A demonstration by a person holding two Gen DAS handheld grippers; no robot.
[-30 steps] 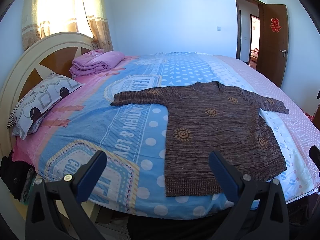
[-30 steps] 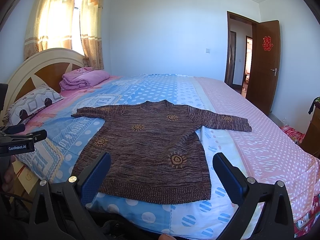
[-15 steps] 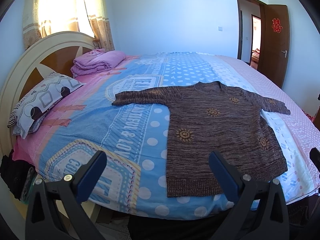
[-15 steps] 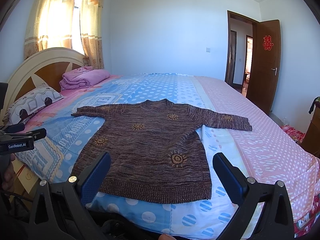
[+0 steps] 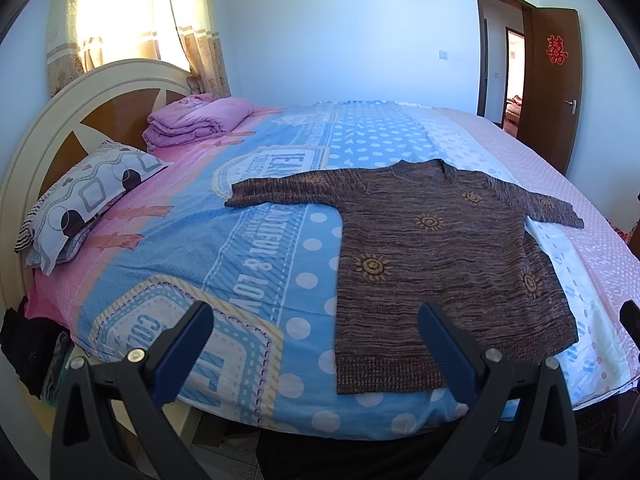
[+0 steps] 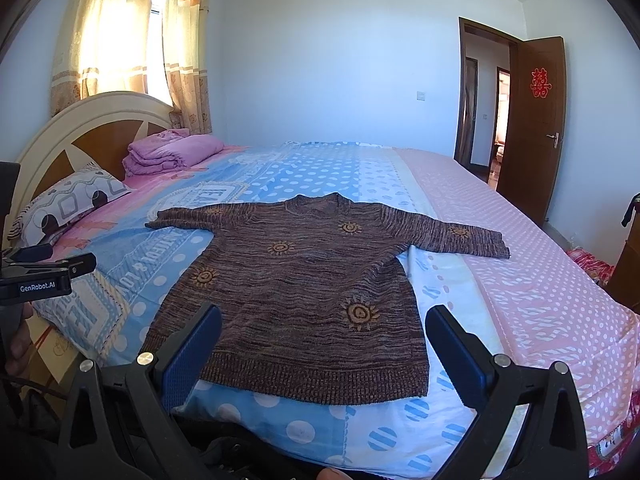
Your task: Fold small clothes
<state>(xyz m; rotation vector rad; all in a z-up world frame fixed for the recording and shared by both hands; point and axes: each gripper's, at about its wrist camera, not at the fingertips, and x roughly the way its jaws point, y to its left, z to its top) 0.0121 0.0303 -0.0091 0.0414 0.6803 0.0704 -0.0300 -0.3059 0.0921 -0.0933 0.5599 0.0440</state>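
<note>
Nothing has moved but a slight camera drift. On the bed, the brown sweater lies flat, sleeves spread, hem at the near edge. Left gripper and right gripper hover before that edge, jaws apart, empty.

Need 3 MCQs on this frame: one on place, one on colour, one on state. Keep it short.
1. Where does the sweater lie?
A. flat on the bed
B. on the pillow
C. on the floor

2. What colour is the folded blanket by the headboard?
A. green
B. purple-pink
C. white

3. How do the left tool and right tool stand?
A. both shut on the sweater
B. one open, one shut
C. both open, holding nothing

Key: 1 A, it is spread flat on the bedspread; 2 B, it shows purple-pink in both views; 3 C, each tool's fingers stand wide apart short of the hem.
</note>
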